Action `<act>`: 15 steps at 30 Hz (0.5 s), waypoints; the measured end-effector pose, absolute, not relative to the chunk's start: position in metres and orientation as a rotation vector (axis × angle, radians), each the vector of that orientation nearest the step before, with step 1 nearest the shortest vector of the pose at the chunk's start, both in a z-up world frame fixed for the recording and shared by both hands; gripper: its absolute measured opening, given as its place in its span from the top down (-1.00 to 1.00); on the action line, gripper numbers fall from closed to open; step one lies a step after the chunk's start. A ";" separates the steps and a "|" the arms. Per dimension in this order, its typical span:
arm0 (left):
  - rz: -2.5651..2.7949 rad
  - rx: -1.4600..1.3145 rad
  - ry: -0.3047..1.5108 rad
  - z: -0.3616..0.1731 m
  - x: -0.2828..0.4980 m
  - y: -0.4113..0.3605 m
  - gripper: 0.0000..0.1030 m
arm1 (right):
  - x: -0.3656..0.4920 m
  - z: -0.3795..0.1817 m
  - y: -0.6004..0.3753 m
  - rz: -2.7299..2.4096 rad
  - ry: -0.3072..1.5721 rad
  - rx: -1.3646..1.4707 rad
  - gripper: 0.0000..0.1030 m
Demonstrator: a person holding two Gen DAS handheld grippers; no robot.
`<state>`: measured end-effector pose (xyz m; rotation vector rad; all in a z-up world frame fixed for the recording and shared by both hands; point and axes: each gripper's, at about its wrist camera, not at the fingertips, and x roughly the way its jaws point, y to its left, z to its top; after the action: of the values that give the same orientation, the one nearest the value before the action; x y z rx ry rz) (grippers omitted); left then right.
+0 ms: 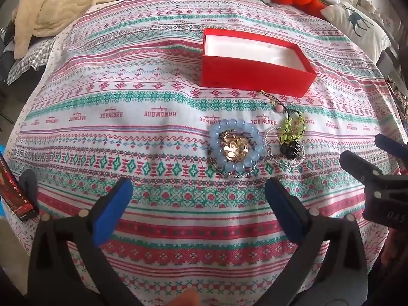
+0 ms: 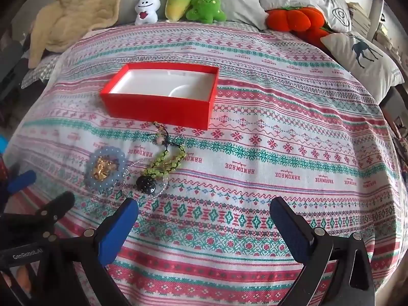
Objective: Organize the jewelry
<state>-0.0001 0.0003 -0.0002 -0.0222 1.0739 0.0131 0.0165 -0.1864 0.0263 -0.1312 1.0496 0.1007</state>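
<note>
An open red box (image 1: 255, 76) with a white lining lies on the patterned bedspread (image 1: 127, 127); it also shows in the right wrist view (image 2: 158, 107). In front of it lie a pale blue bead bracelet (image 1: 213, 137) around a gold brooch (image 1: 233, 148), a green bead bracelet (image 1: 293, 127), a black hair claw (image 1: 289, 149) and a thin clear bead ring (image 1: 270, 132). The same pile shows in the right wrist view: blue bracelet (image 2: 122, 158), green bracelet (image 2: 165, 163), claw (image 2: 146, 185). My left gripper (image 1: 199, 196) is open, just short of the blue bracelet. My right gripper (image 2: 204, 216) is open, right of the pile.
Plush toys (image 2: 178, 2), an orange plush (image 2: 293, 20), pillows (image 2: 362, 56) and a beige blanket (image 2: 84, 12) lie at the bed's far side. A dark red box (image 1: 15, 193) lies at the left edge. The right gripper (image 1: 387, 168) shows at the right in the left wrist view.
</note>
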 end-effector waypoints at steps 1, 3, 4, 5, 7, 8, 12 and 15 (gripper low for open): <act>0.014 -0.022 1.075 0.000 0.000 0.001 -1.00 | 0.016 0.026 -0.186 0.101 1.049 -0.134 -1.00; 0.015 -0.020 1.076 0.000 0.001 0.001 -1.00 | 0.016 0.025 -0.185 0.103 1.052 -0.137 -1.00; 0.015 -0.018 1.076 0.001 0.001 0.001 -1.00 | 0.016 0.025 -0.185 0.103 1.053 -0.137 -1.00; 0.013 -0.009 1.068 0.000 0.000 0.003 -1.00 | 0.016 0.025 -0.185 0.104 1.053 -0.137 -1.00; 0.010 -0.008 1.066 0.001 0.000 0.005 -1.00 | 0.016 0.024 -0.184 0.108 1.056 -0.138 -1.00; 0.013 -0.011 1.065 0.000 0.001 0.003 -1.00 | 0.016 0.024 -0.184 0.109 1.057 -0.139 -1.00; 0.012 -0.014 1.057 -0.002 0.001 0.003 -1.00 | 0.016 0.024 -0.184 0.110 1.057 -0.141 -1.00; 0.014 -0.015 1.057 -0.002 -0.001 0.002 -1.00 | 0.016 0.024 -0.184 0.109 1.057 -0.141 -1.00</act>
<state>-0.0005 0.0021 -0.0019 -0.0146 1.0566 0.0136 0.0156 -0.1843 0.0239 -0.1410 1.0569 0.1094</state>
